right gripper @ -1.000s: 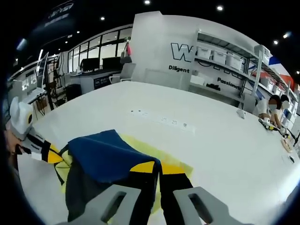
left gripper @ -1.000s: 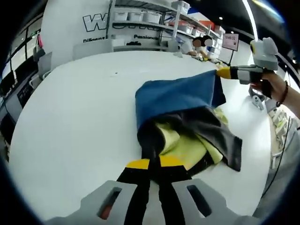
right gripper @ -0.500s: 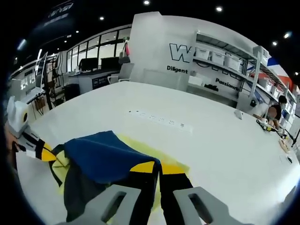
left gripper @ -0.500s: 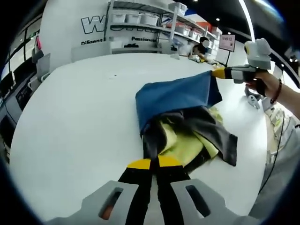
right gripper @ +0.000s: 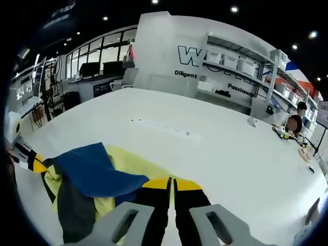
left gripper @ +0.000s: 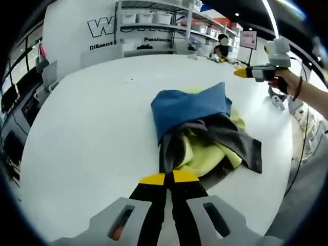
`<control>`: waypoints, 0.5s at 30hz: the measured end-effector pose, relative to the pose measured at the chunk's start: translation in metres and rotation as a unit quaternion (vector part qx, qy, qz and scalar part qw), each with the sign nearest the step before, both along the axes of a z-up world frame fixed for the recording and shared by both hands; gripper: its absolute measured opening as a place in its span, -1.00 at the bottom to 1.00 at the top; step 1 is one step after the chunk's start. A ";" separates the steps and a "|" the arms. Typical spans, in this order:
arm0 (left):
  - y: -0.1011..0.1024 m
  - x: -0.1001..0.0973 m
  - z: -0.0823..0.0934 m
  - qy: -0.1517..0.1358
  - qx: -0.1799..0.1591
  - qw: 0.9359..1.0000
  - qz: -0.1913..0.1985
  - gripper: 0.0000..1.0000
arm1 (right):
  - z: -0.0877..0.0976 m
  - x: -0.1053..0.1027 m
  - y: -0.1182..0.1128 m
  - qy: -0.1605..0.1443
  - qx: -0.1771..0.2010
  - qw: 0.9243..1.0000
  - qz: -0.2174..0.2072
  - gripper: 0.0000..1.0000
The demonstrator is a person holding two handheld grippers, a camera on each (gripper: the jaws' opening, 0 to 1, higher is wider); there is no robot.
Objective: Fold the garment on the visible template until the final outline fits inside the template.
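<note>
Left gripper view showed the left gripper [left gripper: 169, 178] pinching the garment [left gripper: 202, 128] over the yellow template [left gripper: 205, 154]; the right gripper [left gripper: 241, 73], jaws pressed together, hung beyond its far edge.

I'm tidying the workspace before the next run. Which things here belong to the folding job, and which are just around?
Job:
- garment
- yellow template
- left gripper
- right gripper

Around:
- white table
- shelving with bins
- power strip

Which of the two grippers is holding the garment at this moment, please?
The left gripper: its jaws pinch the garment. The right gripper is closed on nothing, clear of the cloth.
</note>
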State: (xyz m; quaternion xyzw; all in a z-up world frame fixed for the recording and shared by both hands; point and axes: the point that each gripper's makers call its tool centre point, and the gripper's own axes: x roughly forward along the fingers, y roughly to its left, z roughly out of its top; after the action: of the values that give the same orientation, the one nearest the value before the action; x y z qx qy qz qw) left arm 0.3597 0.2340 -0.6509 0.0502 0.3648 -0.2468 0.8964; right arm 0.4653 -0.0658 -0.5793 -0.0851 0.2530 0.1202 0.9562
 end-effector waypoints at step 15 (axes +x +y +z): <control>-0.004 0.001 0.003 -0.007 0.005 1.000 -0.003 -0.96 | -0.006 -0.025 0.070 0.012 0.041 0.992 0.120 -0.80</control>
State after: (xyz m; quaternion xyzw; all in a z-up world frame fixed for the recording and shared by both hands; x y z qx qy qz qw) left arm 0.3611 0.2302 -0.6475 0.0578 0.3597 -0.2476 0.8978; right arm 0.4408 0.0044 -0.5854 -0.0745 0.2472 0.2457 0.9343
